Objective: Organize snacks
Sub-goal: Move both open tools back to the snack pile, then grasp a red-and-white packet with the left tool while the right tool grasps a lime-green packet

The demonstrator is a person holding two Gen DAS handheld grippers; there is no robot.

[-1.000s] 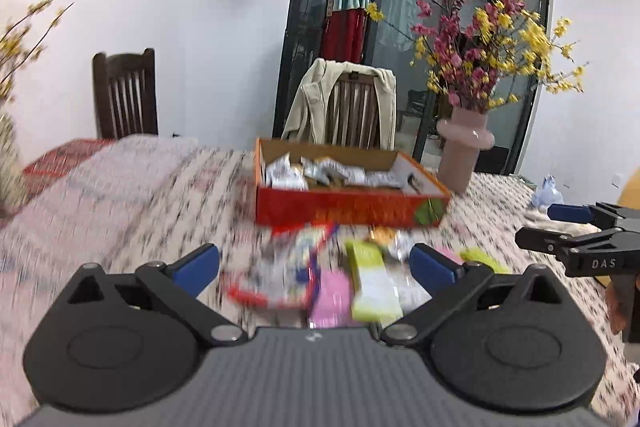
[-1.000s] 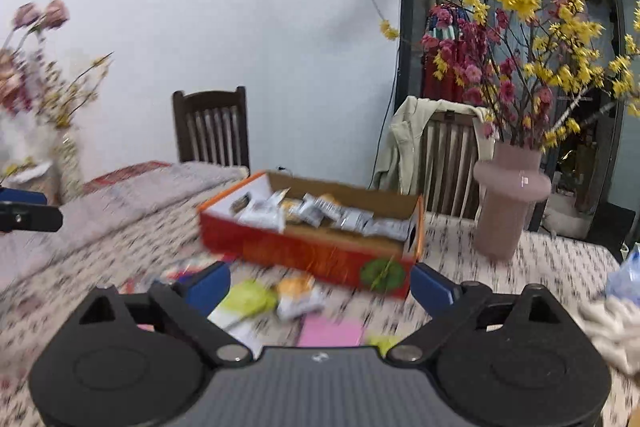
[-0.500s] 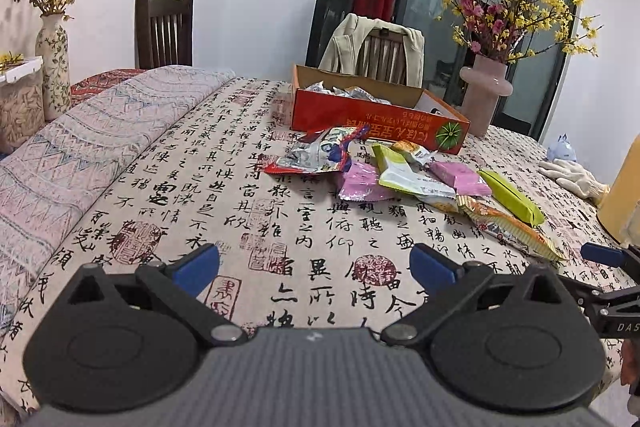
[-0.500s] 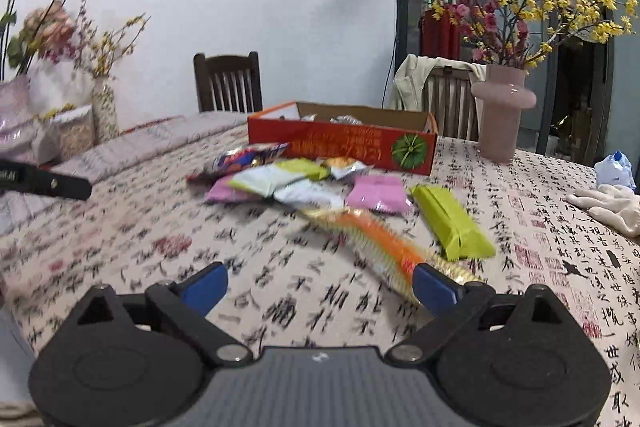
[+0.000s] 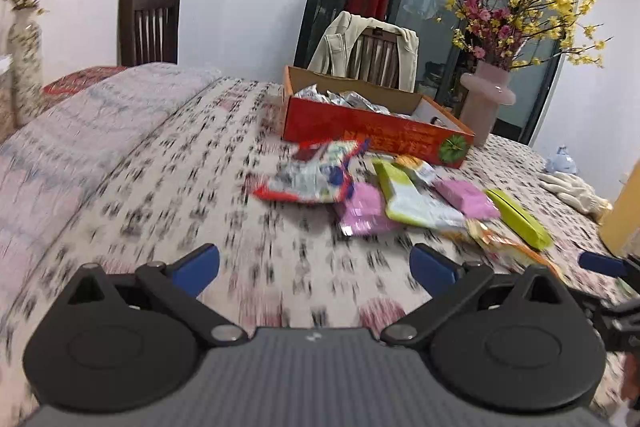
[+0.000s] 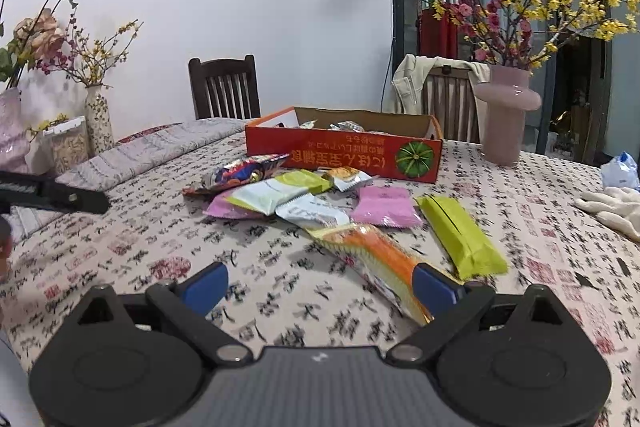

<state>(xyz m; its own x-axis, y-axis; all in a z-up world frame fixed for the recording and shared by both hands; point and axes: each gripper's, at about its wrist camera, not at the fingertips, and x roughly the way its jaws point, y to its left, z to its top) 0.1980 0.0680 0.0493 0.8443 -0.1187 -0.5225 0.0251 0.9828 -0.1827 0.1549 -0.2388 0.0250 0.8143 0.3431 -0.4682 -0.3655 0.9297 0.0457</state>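
An open red cardboard box [image 6: 344, 155] with several silver packets inside stands mid-table; it also shows in the left wrist view [image 5: 372, 133]. In front of it lie loose snacks: a red-blue bag [image 6: 240, 173], a pale green-white packet [image 6: 276, 193], pink packets [image 6: 386, 211], a lime green bar [image 6: 460, 235] and an orange packet [image 6: 372, 259]. My left gripper [image 5: 314, 267] is open and empty, short of the snack pile [image 5: 384, 195]. My right gripper [image 6: 320, 285] is open and empty, its right fingertip [image 6: 434, 285] at the orange packet's near end.
A pink vase [image 6: 506, 115] with blossom branches stands right of the box. White gloves [image 6: 612, 207] lie at the right. Chairs [image 6: 224, 87] stand behind the table, one with a jacket [image 6: 416, 77]. Vases [image 6: 98, 119] and a folded blanket [image 6: 152, 151] are at the left.
Both grippers pulled back from near the box over the last second. In the last half second the left gripper moved forward toward the snack pile; the right shifted slightly closer.
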